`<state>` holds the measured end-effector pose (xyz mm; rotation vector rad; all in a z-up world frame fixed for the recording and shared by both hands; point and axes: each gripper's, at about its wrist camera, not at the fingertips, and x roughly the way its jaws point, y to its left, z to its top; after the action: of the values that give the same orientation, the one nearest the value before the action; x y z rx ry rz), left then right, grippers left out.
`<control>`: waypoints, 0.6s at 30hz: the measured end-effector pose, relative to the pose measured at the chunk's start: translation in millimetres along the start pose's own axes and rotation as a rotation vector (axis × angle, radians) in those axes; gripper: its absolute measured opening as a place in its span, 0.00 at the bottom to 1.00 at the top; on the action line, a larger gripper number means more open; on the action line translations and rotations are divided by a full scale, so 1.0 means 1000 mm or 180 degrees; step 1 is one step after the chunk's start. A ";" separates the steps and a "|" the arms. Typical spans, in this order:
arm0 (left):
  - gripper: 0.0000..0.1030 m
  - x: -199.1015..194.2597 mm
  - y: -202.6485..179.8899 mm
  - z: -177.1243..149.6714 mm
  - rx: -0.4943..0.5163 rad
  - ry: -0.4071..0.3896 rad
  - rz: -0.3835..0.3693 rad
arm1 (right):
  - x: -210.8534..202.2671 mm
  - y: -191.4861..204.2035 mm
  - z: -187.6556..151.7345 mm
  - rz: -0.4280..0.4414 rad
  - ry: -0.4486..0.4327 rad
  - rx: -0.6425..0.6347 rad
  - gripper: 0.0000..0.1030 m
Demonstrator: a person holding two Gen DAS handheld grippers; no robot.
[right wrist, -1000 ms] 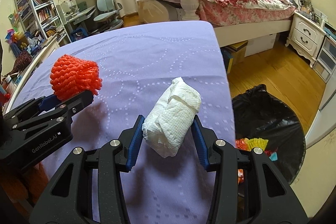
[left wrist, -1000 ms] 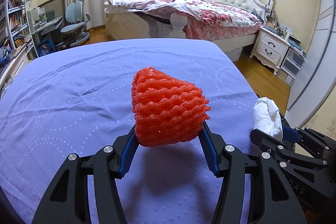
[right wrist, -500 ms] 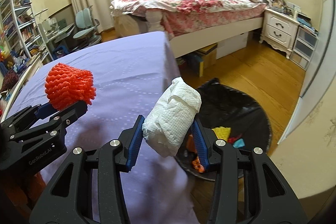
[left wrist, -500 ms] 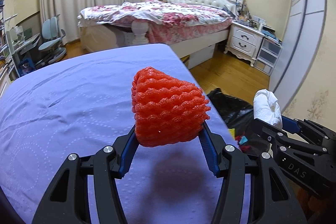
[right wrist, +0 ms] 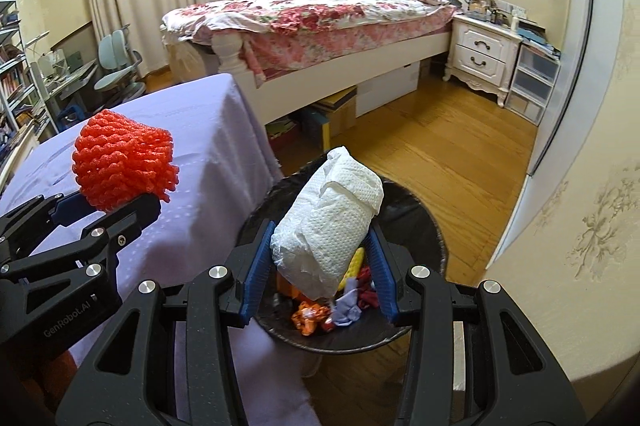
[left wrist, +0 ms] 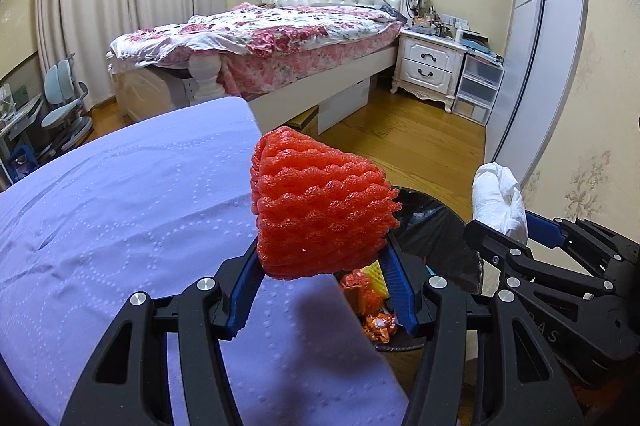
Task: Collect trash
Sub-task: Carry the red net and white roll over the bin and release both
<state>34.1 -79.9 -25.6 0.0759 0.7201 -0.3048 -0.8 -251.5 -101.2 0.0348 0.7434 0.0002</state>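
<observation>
— What's the trash like?
— A crumpled white paper wad (right wrist: pixel 328 226), clamped in the right gripper (right wrist: pixel 320 266) above the black bin (right wrist: pixel 432 238).
— And the left gripper (left wrist: pixel 324 266)?
— Clamped on a ribbed orange foam net (left wrist: pixel 320 214) at the purple table (left wrist: pixel 120 206) edge.

Red foam net (left wrist: pixel 320 210) between left gripper (left wrist: pixel 322 290) fingers (left wrist: pixel 244 286), above purple table (left wrist: pixel 120 226) edge.

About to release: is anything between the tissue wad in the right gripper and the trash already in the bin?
Nothing shows there. In the right wrist view the tissue wad hangs over the open bin, with only air down to the wrappers inside.
</observation>
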 end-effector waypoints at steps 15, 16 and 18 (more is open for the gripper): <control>0.57 0.032 -0.022 0.008 0.0131 0.0099 0.0045 | 0.028 -0.034 0.010 -0.0055 0.0059 0.0125 0.44; 0.59 0.033 -0.022 0.008 0.0123 0.0113 0.0052 | 0.029 -0.035 0.011 -0.0062 0.0064 0.0125 0.45; 0.64 0.035 -0.022 0.007 0.0100 0.0138 0.0064 | 0.031 -0.038 0.011 -0.0112 0.0053 0.0142 0.53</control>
<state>57.0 -110.5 -43.2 0.1198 0.7571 -0.2960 29.4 -289.9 -115.4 0.0643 0.7605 -0.0496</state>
